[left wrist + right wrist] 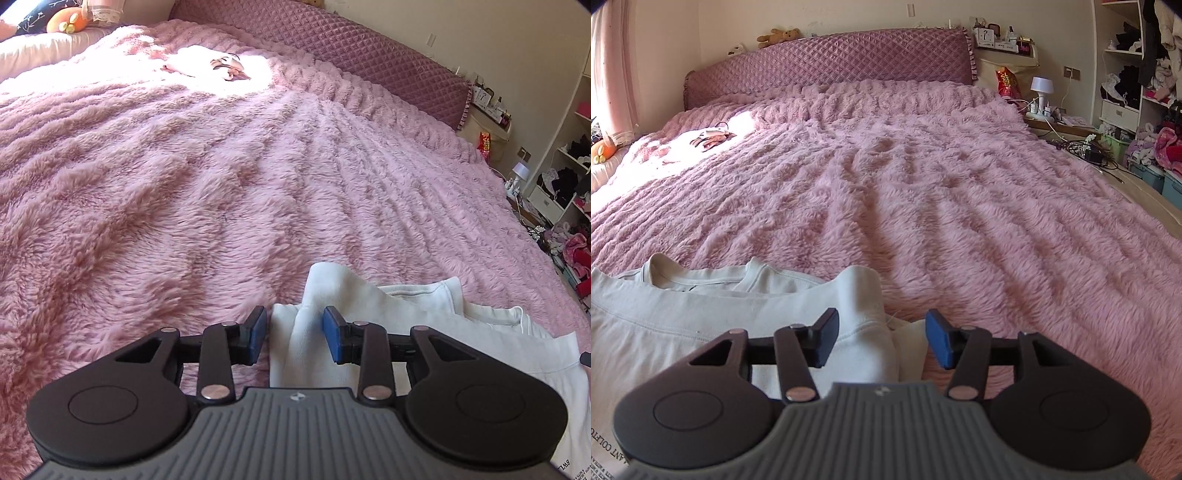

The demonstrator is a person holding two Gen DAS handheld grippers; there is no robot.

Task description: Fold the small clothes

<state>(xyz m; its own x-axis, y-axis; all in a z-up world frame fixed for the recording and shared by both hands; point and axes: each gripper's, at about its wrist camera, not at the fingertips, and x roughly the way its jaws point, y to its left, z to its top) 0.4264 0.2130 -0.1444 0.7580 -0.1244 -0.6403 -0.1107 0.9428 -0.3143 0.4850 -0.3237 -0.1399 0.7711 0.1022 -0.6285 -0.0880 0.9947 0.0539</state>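
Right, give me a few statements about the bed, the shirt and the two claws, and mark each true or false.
1. The white shirt lies on a pink fluffy blanket. True.
2. The left claw is clamped tight on the fabric. False: its jaws stand apart around a raised fold.
3. The right claw is open. True.
4. A teddy bear sits on the headboard. True.
5. The shirt is black. False: it is white.

Both grippers, left gripper [294, 334] and right gripper [882, 339], were matte black; ribbed grey housings; silver rivets; fingers [332, 334] padded blue.
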